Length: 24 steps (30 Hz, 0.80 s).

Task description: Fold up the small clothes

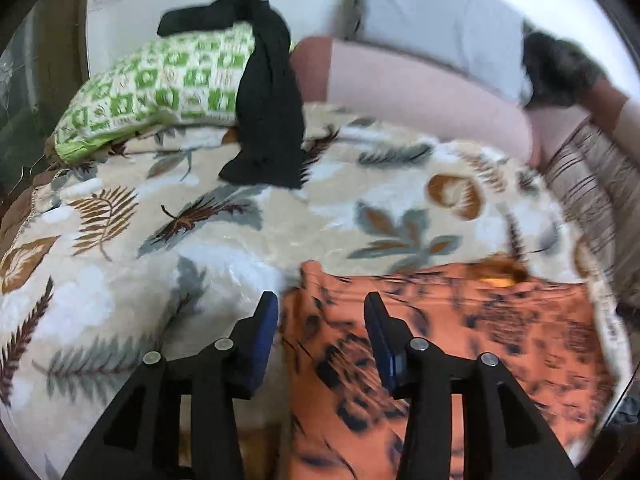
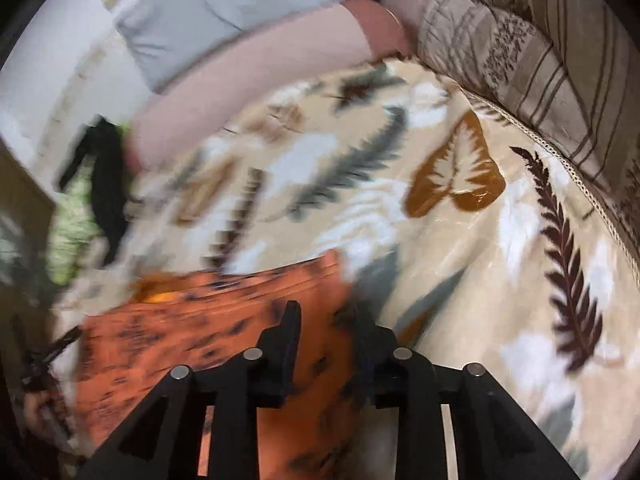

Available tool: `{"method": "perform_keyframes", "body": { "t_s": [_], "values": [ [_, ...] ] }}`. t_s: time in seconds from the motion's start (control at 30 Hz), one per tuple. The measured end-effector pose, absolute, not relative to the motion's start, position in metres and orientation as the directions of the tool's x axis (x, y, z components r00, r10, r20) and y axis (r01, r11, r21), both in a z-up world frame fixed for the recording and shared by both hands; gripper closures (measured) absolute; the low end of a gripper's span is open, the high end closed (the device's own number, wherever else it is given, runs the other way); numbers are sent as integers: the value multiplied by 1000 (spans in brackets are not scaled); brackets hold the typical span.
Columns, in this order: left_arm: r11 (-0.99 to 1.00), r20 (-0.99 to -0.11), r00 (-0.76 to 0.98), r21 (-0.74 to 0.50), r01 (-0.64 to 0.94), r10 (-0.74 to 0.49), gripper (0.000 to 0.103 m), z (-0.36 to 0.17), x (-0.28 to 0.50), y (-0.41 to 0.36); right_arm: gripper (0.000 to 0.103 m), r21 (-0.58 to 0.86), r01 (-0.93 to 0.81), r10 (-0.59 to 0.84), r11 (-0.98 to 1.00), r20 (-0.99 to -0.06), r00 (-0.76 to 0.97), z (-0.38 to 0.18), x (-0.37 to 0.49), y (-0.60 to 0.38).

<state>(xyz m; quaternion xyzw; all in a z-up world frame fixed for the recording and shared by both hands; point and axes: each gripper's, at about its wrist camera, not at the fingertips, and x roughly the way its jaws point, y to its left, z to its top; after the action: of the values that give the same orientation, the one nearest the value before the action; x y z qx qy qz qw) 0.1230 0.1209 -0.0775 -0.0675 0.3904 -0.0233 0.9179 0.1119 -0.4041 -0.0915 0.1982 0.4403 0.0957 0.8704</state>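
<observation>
An orange garment with dark blotches (image 1: 440,344) lies flat on a leaf-print blanket (image 1: 200,240). My left gripper (image 1: 322,308) is open over the garment's left edge, with one finger off the cloth and one over it. In the right wrist view the same garment (image 2: 208,328) lies at lower left, and my right gripper (image 2: 326,316) is open over its right edge. Neither gripper holds cloth. A black garment (image 1: 268,96) is draped over a green and white checked pillow (image 1: 160,84) at the back.
A person in a grey shirt and pink trousers (image 1: 420,80) sits at the far side of the blanket. A striped brown cushion (image 2: 520,60) lies at the right. The blanket edge with trim (image 2: 580,184) runs along the cushion.
</observation>
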Motion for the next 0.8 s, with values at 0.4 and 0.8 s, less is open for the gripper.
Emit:
{"method": "perform_keyframes", "body": {
  "t_s": [0.4,0.8],
  "values": [
    [993,-799,601,37,116,-40,29,-141,41,40,29,629,142,457,764,-684,568,-138,21,-378],
    [995,-737,669,-72,64,-97,27,-113,6,60,27,548,95,384,831,-689,615,-105,-19,-349]
  ]
}}
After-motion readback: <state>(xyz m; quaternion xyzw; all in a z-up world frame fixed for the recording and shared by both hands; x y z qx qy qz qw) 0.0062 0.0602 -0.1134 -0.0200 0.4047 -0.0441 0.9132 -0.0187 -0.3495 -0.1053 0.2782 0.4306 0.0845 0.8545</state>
